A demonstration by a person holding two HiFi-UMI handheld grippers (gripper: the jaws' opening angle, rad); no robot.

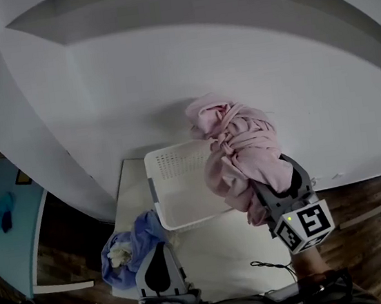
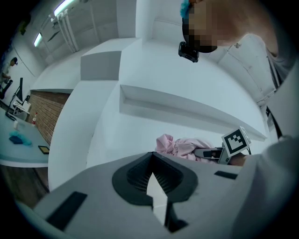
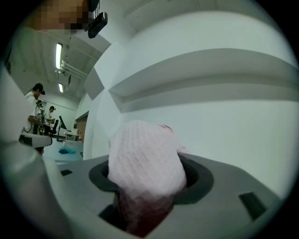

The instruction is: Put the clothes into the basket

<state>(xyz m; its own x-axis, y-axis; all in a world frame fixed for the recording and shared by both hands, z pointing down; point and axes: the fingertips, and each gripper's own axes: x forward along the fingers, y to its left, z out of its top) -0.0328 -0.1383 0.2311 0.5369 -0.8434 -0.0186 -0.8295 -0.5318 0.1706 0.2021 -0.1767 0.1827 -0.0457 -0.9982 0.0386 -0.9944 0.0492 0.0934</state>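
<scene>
Head view: right gripper (image 1: 264, 190) holds a bunched pink garment (image 1: 235, 145) above the right end of the white basket (image 1: 174, 185) on the bench (image 1: 224, 248); left gripper (image 1: 158, 251) sits near-left, just beside a blue cloth (image 1: 137, 233) lying left of the basket. Left gripper view: fingers (image 2: 133, 179) closed tip to tip, nothing between them, pink garment visible far right. Right gripper view: fingers (image 3: 219, 186) clamped on the pink garment, fabric bulging up out of the gap.

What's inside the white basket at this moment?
The white basket shows a bare floor where visible; the pink garment in the right gripper hides its right side.
</scene>
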